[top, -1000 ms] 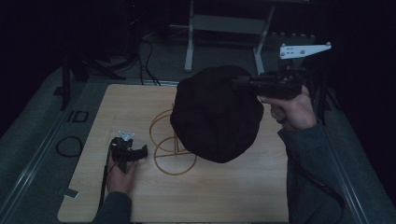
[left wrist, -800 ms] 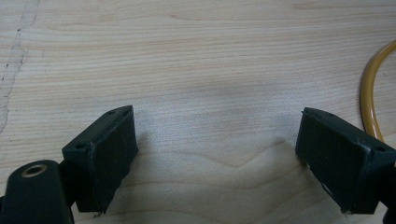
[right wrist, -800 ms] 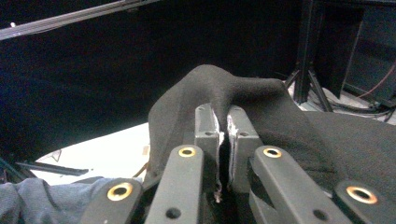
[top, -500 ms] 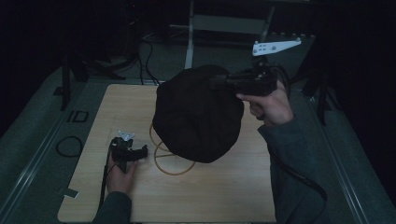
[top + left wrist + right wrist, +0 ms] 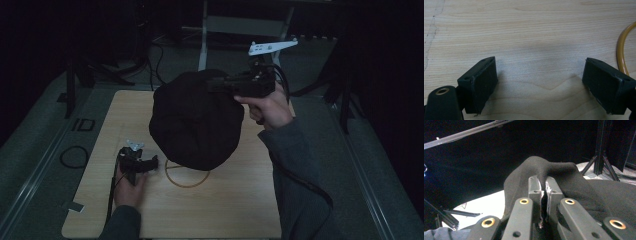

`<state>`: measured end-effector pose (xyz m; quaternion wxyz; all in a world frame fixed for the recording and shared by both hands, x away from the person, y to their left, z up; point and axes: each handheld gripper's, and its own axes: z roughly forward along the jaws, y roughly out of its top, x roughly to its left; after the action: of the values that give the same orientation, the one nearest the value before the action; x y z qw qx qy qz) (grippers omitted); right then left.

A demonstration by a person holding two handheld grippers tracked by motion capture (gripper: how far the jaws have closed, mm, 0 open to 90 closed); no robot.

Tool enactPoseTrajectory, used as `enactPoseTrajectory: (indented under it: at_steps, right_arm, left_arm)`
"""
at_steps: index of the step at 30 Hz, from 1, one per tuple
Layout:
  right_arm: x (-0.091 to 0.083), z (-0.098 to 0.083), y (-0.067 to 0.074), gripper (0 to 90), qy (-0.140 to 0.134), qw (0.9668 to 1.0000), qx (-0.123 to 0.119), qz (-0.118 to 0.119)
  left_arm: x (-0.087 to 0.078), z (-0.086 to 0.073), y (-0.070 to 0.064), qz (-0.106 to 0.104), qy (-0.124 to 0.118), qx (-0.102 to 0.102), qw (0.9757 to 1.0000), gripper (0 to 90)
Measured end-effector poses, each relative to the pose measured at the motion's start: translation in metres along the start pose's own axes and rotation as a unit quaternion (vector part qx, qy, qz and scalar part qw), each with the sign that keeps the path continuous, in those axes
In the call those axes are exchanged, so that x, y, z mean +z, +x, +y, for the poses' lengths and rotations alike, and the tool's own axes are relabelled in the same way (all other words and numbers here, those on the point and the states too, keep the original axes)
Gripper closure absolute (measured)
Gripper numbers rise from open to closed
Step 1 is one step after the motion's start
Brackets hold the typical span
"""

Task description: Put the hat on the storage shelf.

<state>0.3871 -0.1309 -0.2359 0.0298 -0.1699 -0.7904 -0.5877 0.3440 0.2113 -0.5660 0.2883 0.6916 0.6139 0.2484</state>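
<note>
Two grippers: right gripper clamps the black cloth; left gripper fingers apart.

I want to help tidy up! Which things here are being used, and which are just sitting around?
Being used: black cloth, pinched in the right gripper; yellow wire ring under it; left gripper, open on the table.
Sitting around: black cable loop on the floor, metal stands.

your left gripper lies low at the near left in your left hand, its jaws standing wide apart with nothing between them, while your right hand holds the right gripper raised and level, pointing left, jaws pinched together.
</note>
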Motion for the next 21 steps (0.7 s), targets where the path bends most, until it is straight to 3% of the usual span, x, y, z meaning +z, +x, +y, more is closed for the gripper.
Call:
enactPoseTrajectory:
  at_steps: [6,11,21]
  right_arm:
    - [0.013,-0.005,-0.009,85.4,0.013,0.9997,0.011,-0.020]
    - [0.028,-0.012,-0.019,85.3,0.045,0.9962,0.013,-0.073]
    - [0.048,-0.023,-0.029,85.2,0.071,0.9922,0.025,-0.099]
  left_arm:
    - [0.000,0.000,0.000,0.000,0.001,0.002,1.0000,12.3]
    - [0.000,0.000,0.000,0.000,0.001,0.003,1.0000,12.2]
    - [0.000,0.000,0.000,-0.001,0.002,0.003,1.0000,12.2]
